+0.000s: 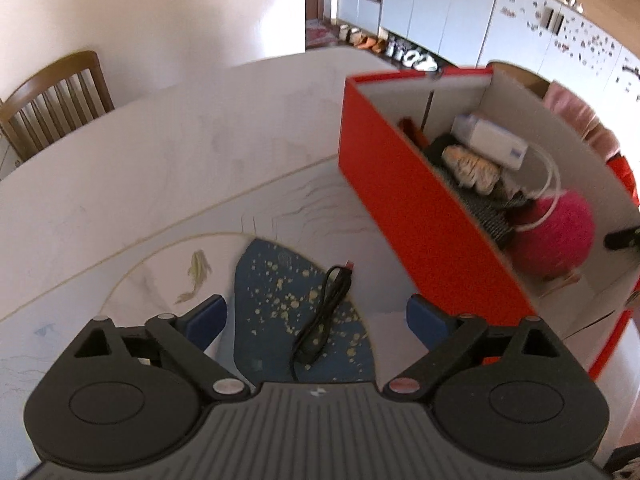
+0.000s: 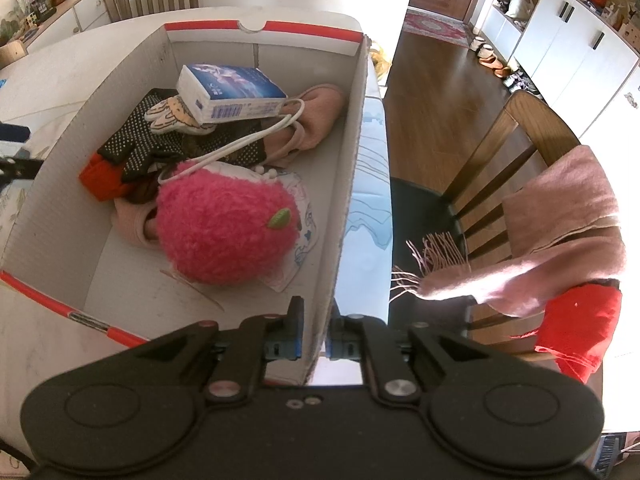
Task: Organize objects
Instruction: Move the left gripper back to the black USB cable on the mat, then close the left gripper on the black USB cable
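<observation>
A pale tabletop [image 1: 140, 184] with faint line drawings and a dark blue gold-speckled patch [image 1: 280, 300] carries the landmark: an open red cardboard box with white inner walls [image 1: 404, 200]. Left of the box, on the blue patch, a coiled black cable [image 1: 324, 312] lies alone, apart from the box's red side. The left gripper [image 1: 316, 316] hangs above the cable with its blue-padded jaws spread wide, nothing pressed between them. Inside the box sit a fluffy pink ball-shaped pouch [image 2: 224, 220], a white and blue carton [image 2: 232, 92], black dotted gloves [image 2: 136, 144] and a white cord [image 2: 248, 136]. The right gripper [image 2: 314, 340] is clamped on the box's near right wall. Beyond that wall the table ends; a wooden chair [image 2: 520, 148] draped with a pink fringed scarf [image 2: 560, 232] stands there on brown wood flooring [image 2: 432, 80]. Behind the box is another wooden chair [image 1: 56, 96] and white cupboards [image 1: 440, 8].
</observation>
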The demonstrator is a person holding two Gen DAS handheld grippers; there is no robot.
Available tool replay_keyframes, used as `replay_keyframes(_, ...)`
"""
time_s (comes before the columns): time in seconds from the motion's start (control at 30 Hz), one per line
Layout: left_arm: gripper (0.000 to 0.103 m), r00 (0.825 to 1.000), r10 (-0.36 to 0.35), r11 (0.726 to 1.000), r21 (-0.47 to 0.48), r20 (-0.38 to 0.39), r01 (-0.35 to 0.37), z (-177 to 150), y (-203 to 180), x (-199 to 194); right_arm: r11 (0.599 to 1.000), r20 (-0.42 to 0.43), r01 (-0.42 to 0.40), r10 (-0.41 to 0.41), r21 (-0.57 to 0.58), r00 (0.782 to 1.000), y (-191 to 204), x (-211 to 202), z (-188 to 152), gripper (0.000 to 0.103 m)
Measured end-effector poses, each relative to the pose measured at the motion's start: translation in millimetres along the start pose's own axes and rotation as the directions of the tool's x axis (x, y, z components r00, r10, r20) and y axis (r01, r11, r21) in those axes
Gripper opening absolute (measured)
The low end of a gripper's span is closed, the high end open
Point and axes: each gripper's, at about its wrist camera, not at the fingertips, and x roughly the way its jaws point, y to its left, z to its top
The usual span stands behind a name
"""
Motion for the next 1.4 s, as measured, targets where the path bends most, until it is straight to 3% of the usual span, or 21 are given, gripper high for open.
replay_keyframes(0.33,0.097,0.999,-0.032,0.999,0.041,-0.018,0.032,-10,-1,35,1.0,-0.011,0.003,-0.002,0.016,1.0,-1,1,0,0.009)
replay_keyframes(0.47,0.097,1.0,0.002,0.999,0.051,-0.007,-0.002,-9,-3,43,1.0,-0.016,0.005,-0.005,0.022,1.0,-2,2,0,0.009)
replay_keyframes(0.63,0.095,1.0,-0.005,0.998,0.066,-0.016,0.006,-8,-6,52,1.0,-0.02,0.009,-0.009,0.023,1.0,-2,3,0,0.009)
replay_keyframes(0.73,0.083,1.0,-0.002,0.997,0.076,-0.017,0.003,-6,-9,54,1.0,-0.023,0.01,-0.01,0.024,1.0,-2,4,0,0.009)
replay_keyframes(0.8,0.064,1.0,-0.009,0.997,0.079,-0.023,0.01,-4,-10,56,1.0,-0.024,0.01,-0.01,0.025,1.0,-2,4,0,0.009)
replay_keyframes(1.0,0.037,0.999,-0.011,0.994,0.11,-0.042,0.015,-4,-15,58,1.0,-0.023,0.009,-0.009,0.024,1.0,-2,4,0,0.009)
replay_keyframes(1.13,0.032,0.999,-0.002,0.993,0.117,-0.045,0.007,-2,-18,57,1.0,-0.023,0.011,-0.01,0.023,1.0,-2,5,0,0.009)
replay_keyframes(1.27,0.017,0.998,-0.01,0.993,0.114,-0.057,0.016,-2,-21,55,1.0,-0.023,0.01,-0.01,0.02,1.0,-2,6,0,0.008)
replay_keyframes(1.4,0.011,0.998,0.001,0.992,0.122,-0.065,0.007,-3,-26,53,1.0,-0.017,0.008,-0.008,0.016,1.0,-3,6,0,0.005)
